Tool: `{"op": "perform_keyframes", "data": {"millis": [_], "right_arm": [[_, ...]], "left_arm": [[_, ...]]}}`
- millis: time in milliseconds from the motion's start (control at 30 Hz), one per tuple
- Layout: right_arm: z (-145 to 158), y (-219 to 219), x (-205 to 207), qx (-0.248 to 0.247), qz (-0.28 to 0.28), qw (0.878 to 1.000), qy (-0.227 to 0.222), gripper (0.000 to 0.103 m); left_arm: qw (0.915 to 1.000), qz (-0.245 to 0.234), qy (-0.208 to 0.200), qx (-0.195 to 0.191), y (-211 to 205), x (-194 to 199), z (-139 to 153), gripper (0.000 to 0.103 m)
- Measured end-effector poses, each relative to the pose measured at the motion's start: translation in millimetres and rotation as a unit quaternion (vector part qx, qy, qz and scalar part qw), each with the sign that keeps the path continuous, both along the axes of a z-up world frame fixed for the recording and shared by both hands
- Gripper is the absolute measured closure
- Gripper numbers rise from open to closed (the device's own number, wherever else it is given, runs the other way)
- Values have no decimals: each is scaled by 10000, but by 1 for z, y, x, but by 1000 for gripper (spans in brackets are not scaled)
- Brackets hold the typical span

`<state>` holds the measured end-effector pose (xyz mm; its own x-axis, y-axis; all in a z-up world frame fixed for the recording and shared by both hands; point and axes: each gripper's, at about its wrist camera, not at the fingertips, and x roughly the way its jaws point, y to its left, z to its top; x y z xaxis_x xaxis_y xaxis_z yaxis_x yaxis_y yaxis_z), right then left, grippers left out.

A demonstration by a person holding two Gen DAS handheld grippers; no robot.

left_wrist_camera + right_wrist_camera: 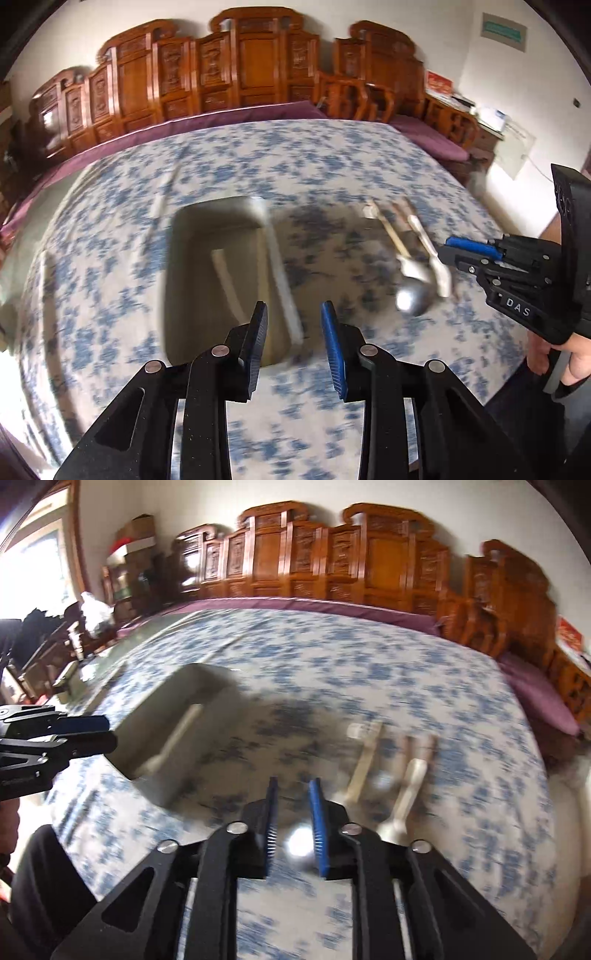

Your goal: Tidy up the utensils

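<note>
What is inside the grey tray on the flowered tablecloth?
Inside the tray lies one pale, long utensil, seen in both views. The picture is blurred, so its kind is unclear. The near end of the tray floor is hidden behind the left tongs.

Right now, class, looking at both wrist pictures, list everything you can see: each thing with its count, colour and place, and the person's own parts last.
Rectangular grey-beige tray: one, on the tablecloth, left of the loose utensils; a pale utensil lies inside.
Loose utensils: several, blurred, cream handles, one shiny metal ladle bowl; on the cloth right of the tray.
White-and-blue floral tablecloth: one, covering the table.
Carved brown wooden chairs: a row along the far wall.
Purple cushions: on the seating.
Left gripper: black, jaws apart, empty.
Right gripper: black and blue, jaws apart, empty.
Hand: one, holding the right gripper.
</note>
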<state>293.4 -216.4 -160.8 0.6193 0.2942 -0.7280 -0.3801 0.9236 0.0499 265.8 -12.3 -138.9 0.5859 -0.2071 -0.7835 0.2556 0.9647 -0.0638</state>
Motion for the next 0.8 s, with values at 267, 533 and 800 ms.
{"op": "perform_keyframes", "data": {"millis": [267, 533, 800], "right_arm": [[-21, -49, 4, 65, -444, 9990, 71, 71], [-48, -68, 7, 73, -592, 9978, 289, 70], [-52, -88, 17, 146, -847, 9956, 377, 70]], "left_arm": [[9990, -417, 166, -50, -58, 4, -18, 74], [9970, -683, 371, -32, -97, 13, -45, 74], [9941, -903, 592, -83, -130, 25, -70, 73]]}}
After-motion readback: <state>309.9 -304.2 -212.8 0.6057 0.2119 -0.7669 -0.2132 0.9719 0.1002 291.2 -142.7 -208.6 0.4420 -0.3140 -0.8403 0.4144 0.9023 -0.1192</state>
